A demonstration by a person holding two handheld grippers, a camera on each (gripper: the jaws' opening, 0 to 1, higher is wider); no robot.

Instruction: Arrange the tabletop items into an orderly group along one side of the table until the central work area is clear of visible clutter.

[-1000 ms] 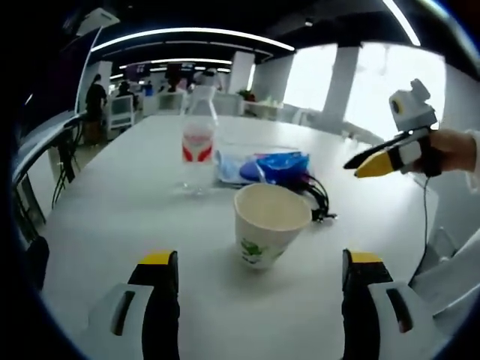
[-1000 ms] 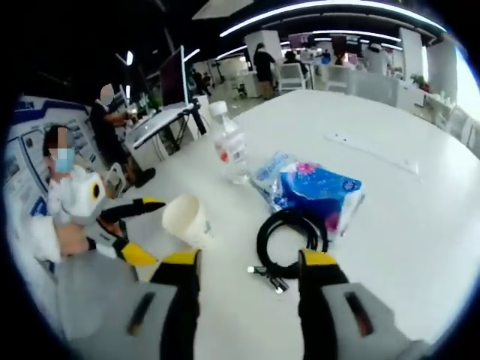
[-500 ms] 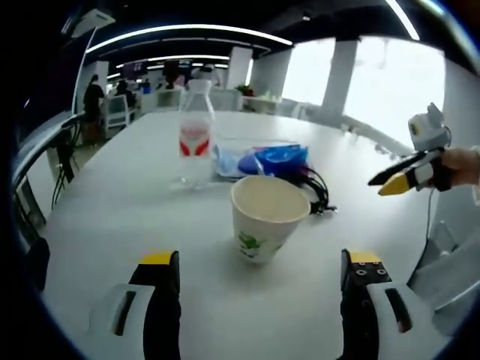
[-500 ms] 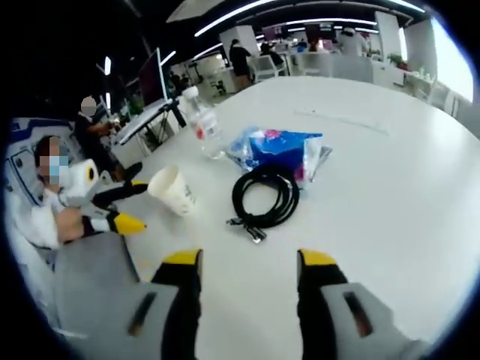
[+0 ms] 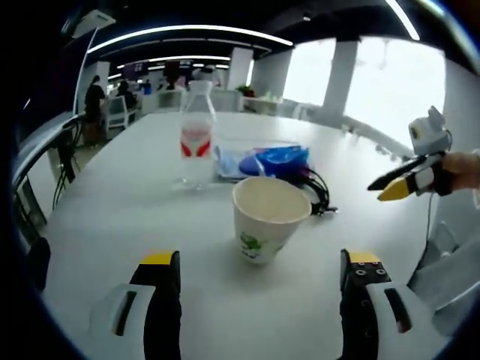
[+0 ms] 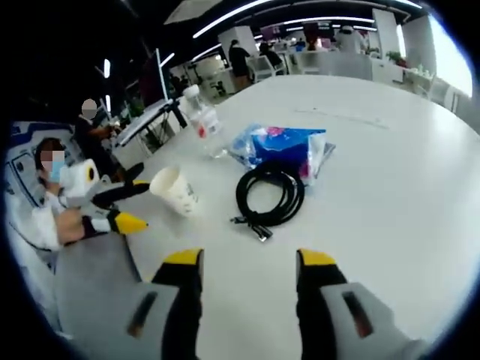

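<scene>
Cup (image 5: 270, 219) dead ahead between my left fingers (image 5: 160, 264), spread, empty | cable (image 6: 270, 196) ahead of right fingers (image 6: 319, 261), also spread | left nearer, I'd say

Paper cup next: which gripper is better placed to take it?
Left. The paper cup stands upright straight ahead between the open left gripper jaws. The right gripper points at the black cable, with the cup off to its side.
</scene>
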